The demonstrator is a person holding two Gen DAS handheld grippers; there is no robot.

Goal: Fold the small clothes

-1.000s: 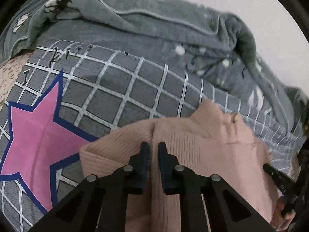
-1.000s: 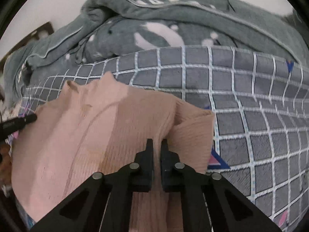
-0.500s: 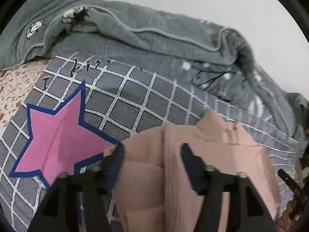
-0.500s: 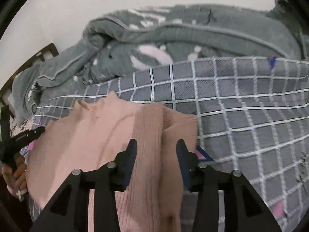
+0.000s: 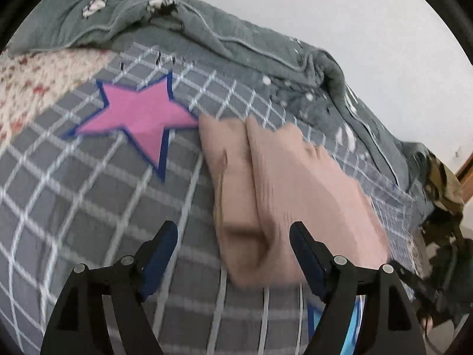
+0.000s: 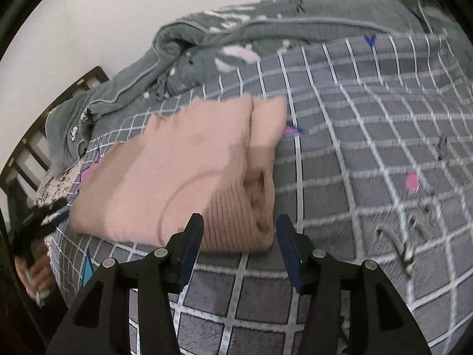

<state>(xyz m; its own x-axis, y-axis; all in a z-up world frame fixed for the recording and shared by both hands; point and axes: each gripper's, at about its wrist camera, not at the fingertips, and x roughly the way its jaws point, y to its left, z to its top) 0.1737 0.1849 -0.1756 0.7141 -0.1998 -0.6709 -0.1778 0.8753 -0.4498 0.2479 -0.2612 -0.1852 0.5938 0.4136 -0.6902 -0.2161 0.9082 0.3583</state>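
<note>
Bedspread (image 5: 88, 207), grey with a white grid, is the biggest thing and the landmark; it fills most of both wrist views. One pink star (image 5: 139, 118) is printed on it, left of the garment in the left wrist view. One rumpled grey blanket (image 5: 207, 35) lies along the bedspread's far edge against the wall. One floral sheet (image 5: 35, 82) shows past the bedspread's left edge.

One garment: pink knit sweater (image 6: 177, 171), lying flat on the bedspread roughly mid-cloth, sleeves folded in along both sides so it makes a narrow rectangle. Right-side fold (image 6: 260, 183) stacks in ribbed layers; the left wrist view shows the matching one.

What changed: a second ago both grippers were pinched shut on those side folds. Half a second ago they had parted. Now both are released and pulled back off the sweater toward the near edge of the bedspread. Left gripper (image 5: 233, 254): jaws wide apart, nothing between them, sweater hem just ahead. Right gripper (image 6: 239, 242): same, spread wide, empty, hem just ahead.

Judgement: side folds are placed and holding their shape unassisted, so the lengthwise stage looks done. Likely left: one crosswise fold, hem up to collar. Frames are motion-blurred, so exact edge alignment can't be checked.

Count: two grippers, one sweater, one blanket, one star in full view.
</note>
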